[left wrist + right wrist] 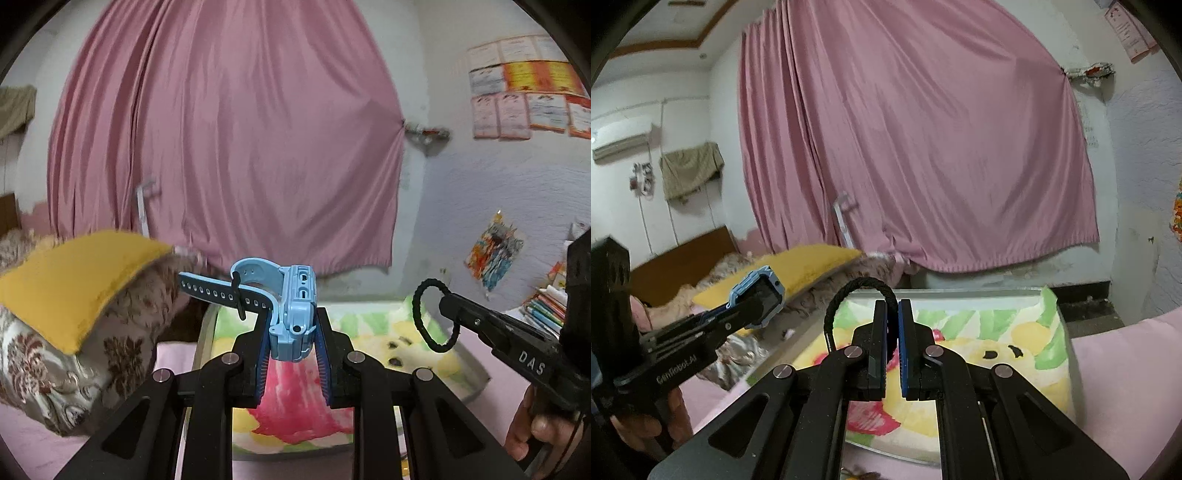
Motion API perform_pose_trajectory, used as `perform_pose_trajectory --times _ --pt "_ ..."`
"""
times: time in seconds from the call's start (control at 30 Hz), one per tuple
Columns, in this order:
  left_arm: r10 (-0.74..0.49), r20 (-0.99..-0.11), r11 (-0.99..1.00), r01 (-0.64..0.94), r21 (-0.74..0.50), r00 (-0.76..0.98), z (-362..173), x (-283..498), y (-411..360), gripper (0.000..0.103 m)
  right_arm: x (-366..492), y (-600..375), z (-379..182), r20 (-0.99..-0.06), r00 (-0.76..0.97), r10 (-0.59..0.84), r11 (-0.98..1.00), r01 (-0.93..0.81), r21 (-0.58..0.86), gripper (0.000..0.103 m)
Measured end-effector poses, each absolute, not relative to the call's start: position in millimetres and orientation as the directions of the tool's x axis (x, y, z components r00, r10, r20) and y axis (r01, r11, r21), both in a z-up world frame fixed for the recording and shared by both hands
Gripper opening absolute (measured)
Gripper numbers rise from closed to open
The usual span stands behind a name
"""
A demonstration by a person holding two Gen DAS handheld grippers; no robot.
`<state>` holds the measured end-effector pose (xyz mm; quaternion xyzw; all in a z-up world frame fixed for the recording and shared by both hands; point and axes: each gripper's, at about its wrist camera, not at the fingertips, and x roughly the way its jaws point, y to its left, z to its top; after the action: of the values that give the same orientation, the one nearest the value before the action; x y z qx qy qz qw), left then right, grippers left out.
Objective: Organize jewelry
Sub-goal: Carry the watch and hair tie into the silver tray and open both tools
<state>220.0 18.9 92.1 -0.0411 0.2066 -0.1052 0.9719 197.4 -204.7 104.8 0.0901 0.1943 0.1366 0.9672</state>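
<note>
- One blue watch (291,317), clamped in the left gripper (291,332).
- One black hair tie (857,295), pinched in the right gripper (893,325).
- One pink curtain (229,140), far.
- One yellow cushion (70,280), left.
- One floral-print tray (1049,354), near.

Pink bed (1126,369), perhaps, bearing floral cushion (997,332)

The left claw (291,332) is being held raised and level, its blue-padded fingers (322,354) pressed in on a blue smartwatch (293,317) clamped between them. The right claw (893,325) is likewise being held aloft, its fingers nearly closed on a black hair tie (849,295) pinched at the tips. Each handle is being gripped by a bare hand (532,424) from below.
</note>
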Motion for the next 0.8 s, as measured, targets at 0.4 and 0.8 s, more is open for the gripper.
perform_pose_trajectory --times 0.4,0.8 --pt "-0.278 -0.739 0.961 0.18 -0.211 0.614 36 283 26 0.021 256 -192 46 -0.657 0.685 0.316 0.948 -0.2 0.247 0.005" --pt "-0.355 -0.775 0.935 0.207 -0.289 0.523 18 292 27 0.034 270 -196 17 -0.724 0.61 0.323 0.945 -0.163 0.284 0.038"
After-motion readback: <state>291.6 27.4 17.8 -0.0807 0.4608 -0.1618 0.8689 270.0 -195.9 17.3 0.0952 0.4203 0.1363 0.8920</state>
